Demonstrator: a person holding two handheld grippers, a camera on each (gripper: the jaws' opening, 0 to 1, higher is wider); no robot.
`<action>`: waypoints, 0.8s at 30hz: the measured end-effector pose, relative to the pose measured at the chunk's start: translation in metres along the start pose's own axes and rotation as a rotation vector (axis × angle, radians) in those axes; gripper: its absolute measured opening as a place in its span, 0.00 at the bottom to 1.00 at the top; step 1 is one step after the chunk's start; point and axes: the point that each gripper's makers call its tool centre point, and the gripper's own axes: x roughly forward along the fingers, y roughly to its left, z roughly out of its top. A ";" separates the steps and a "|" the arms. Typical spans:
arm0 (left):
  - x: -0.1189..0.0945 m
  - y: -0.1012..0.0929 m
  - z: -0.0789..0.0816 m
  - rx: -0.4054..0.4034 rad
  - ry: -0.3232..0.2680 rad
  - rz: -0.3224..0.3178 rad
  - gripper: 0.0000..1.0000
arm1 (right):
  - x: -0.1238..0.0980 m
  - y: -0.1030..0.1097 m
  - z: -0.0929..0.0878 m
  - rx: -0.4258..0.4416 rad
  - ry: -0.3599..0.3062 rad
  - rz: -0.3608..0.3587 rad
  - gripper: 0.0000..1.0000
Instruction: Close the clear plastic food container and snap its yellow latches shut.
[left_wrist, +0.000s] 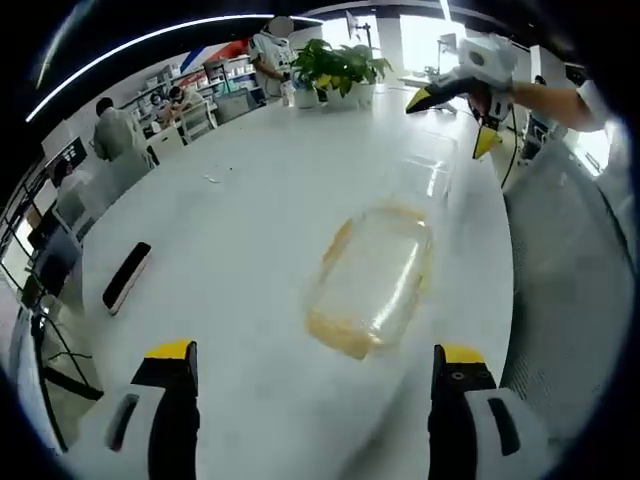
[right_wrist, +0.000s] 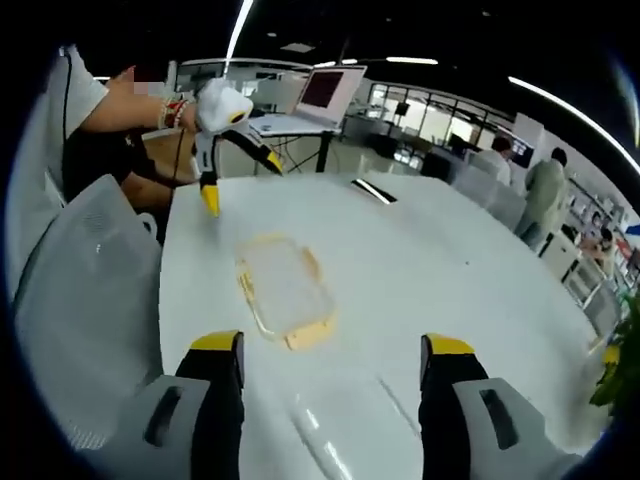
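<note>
1. Left gripper view: jaws of the left gripper (left_wrist: 315, 365) are rising from the bottom edge, standing wide apart and holding nothing.
2. Between and above them, right of centre, the clear plastic container (left_wrist: 372, 280) is lying flat on the white bench (left_wrist: 240, 200), its yellow latches (left_wrist: 340, 335) showing at the near end; whether the lid is fully seated is hard to tell through the blur.
3. At the upper right, the right gripper (left_wrist: 455, 120) is hanging above the bench, apart from the container, jaws spread.
4. A dark phone (left_wrist: 126, 276) is lying at the left, a potted plant (left_wrist: 340, 68) is sitting at the top, and a grey chair (left_wrist: 565, 260) is standing at the right.
5. Right gripper view: the right gripper's (right_wrist: 330, 350) jaws are standing wide and empty at the bottom.
6. The container (right_wrist: 283, 290) is resting left of centre, with the left gripper (right_wrist: 240, 180) hovering above it at the upper left, jaws apart.
7. A laptop (right_wrist: 320, 100) is sitting open at the top.
</note>
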 end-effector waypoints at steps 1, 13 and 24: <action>0.002 -0.001 -0.006 -0.001 0.036 -0.022 0.97 | 0.005 0.000 0.001 -0.001 0.005 0.021 0.71; 0.033 -0.004 -0.010 0.200 0.115 -0.198 0.92 | 0.051 0.004 -0.024 -0.045 0.161 0.212 0.76; 0.067 -0.021 -0.014 0.291 0.153 -0.334 0.87 | 0.086 0.010 -0.034 -0.118 0.224 0.317 0.66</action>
